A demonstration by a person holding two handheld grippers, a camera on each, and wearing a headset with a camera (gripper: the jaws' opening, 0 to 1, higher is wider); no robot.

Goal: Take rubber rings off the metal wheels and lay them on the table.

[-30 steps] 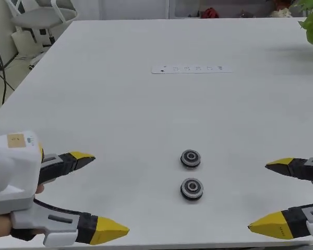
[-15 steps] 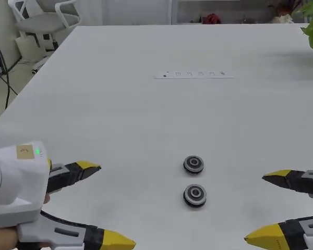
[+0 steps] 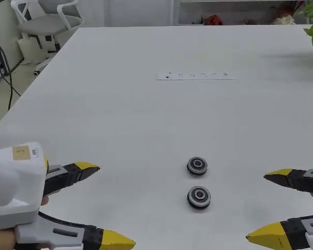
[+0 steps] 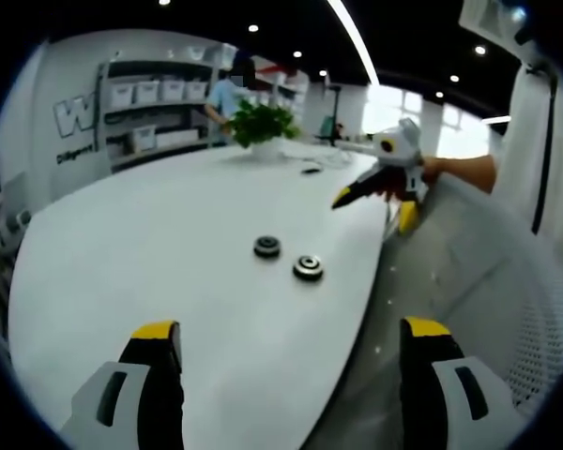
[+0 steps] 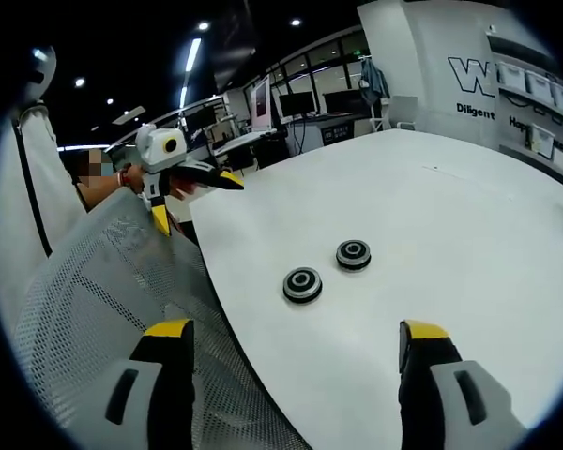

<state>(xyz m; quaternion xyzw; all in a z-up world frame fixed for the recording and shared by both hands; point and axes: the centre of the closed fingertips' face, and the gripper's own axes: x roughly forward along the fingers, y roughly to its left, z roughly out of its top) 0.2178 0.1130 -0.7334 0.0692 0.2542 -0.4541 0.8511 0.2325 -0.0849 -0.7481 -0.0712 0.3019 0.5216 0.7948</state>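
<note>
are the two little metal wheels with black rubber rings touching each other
Apart. The head view shows a strip of bare white table between the farther black-ringed metal wheel and the nearer one; both gripper views show the same gap.

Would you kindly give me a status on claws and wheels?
Left claw open, empty. Right claw open, empty. Near wheel, far wheel: rings on, untouched. Nothing between.

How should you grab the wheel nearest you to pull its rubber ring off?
Pinch the near wheel across its dark outer rim, coming from above. It lies flat on the table, apart from the far wheel, so the rim is likely the only part jaws can close on.
</note>
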